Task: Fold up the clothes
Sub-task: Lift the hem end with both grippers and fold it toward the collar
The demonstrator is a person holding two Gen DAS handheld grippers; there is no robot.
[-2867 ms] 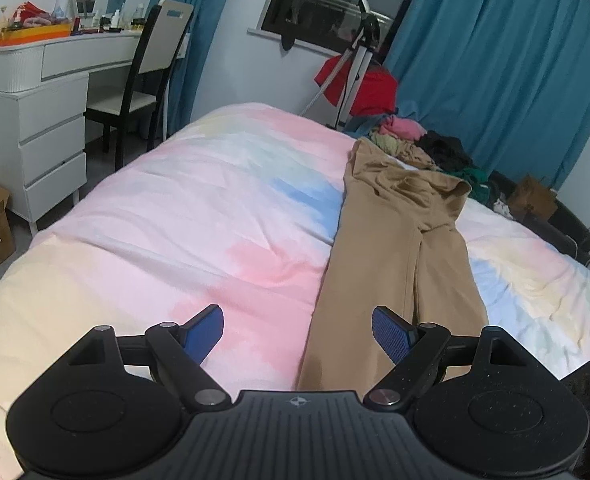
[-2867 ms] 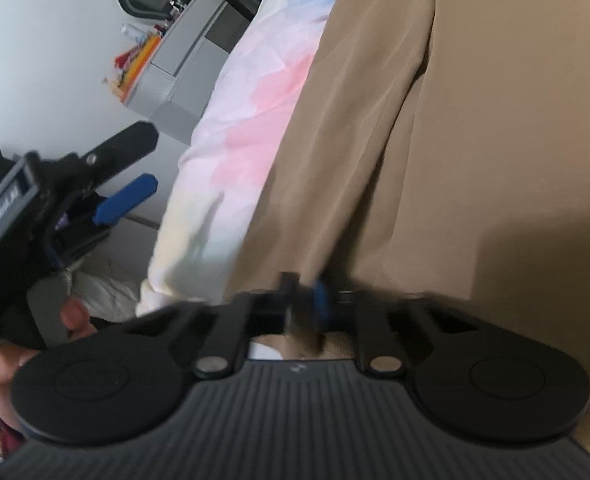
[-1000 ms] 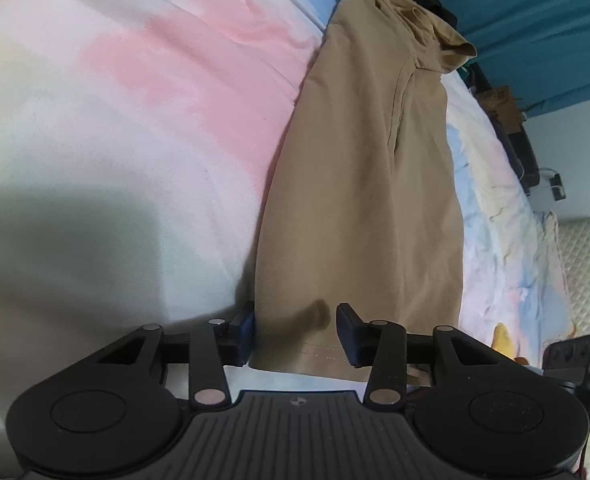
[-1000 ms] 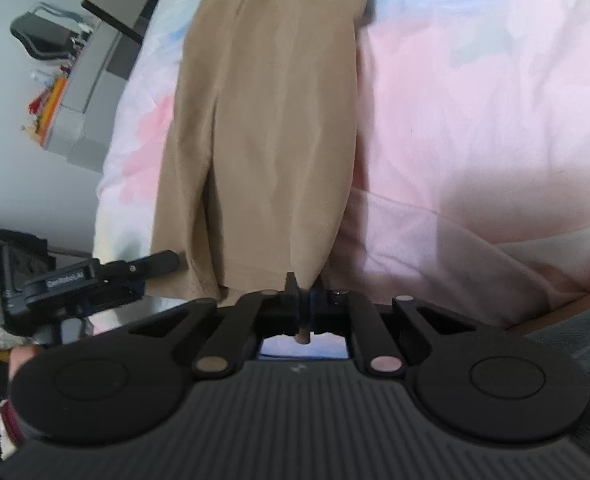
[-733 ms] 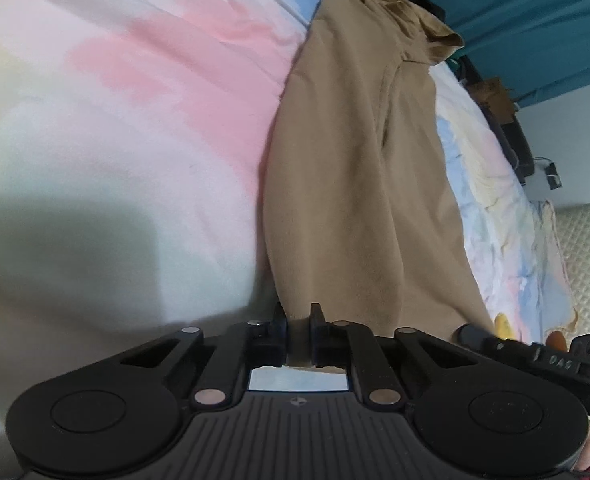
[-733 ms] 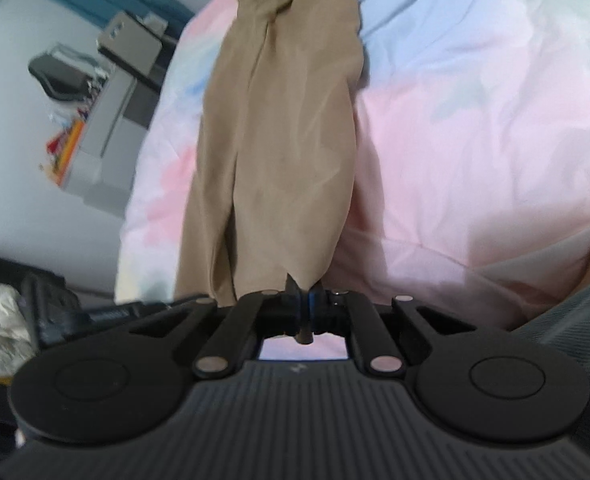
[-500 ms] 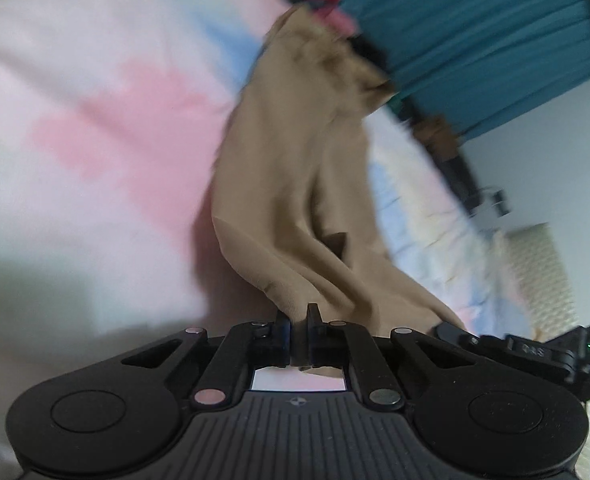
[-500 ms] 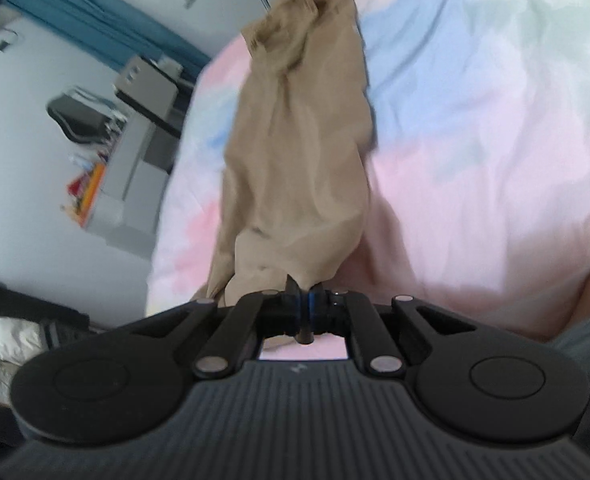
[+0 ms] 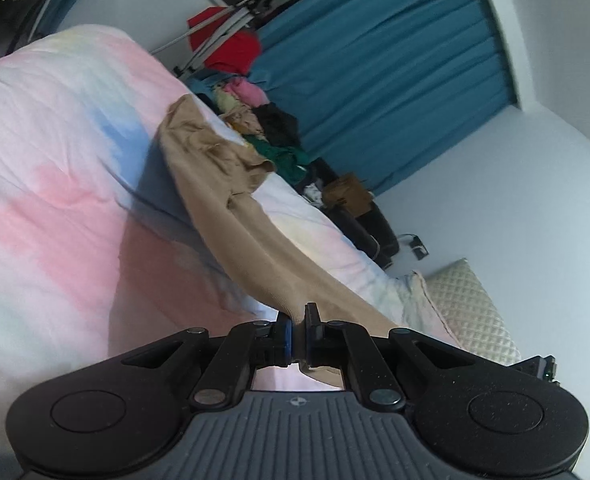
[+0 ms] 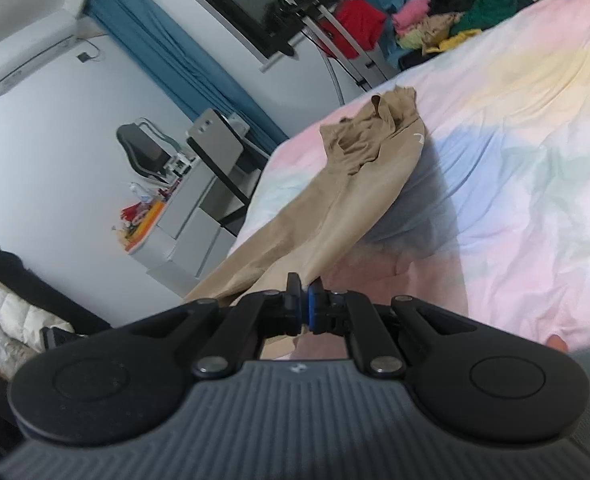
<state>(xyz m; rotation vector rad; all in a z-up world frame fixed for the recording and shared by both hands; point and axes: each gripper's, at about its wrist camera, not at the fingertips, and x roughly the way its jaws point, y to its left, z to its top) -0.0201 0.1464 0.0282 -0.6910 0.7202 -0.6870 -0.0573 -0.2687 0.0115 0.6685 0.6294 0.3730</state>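
Tan trousers [image 9: 231, 208] stretch along a pastel bedspread [image 9: 55, 168], waistband at the far end. My left gripper [image 9: 298, 330] is shut on one corner of the leg hem and holds it above the bed. My right gripper [image 10: 304, 308] is shut on the other corner of the hem, and the tan trousers [image 10: 347, 200] rise from the bedspread [image 10: 515, 152] toward it. The legs hang lifted between both grippers and the waistband, which rests on the bed.
A pile of mixed clothes [image 9: 263, 120] lies past the bed's far end by blue curtains [image 9: 375, 72]. A tripod with a red cloth [image 9: 227, 48] stands there. A white dresser [image 10: 183, 220] and chair stand beside the bed. A quilted headboard [image 9: 471, 312] is at the right.
The left gripper, open 2.9 s ago, closed on the hem about 0.7 s ago. Both grippers have since lifted the hem off the bed, raising the legs.
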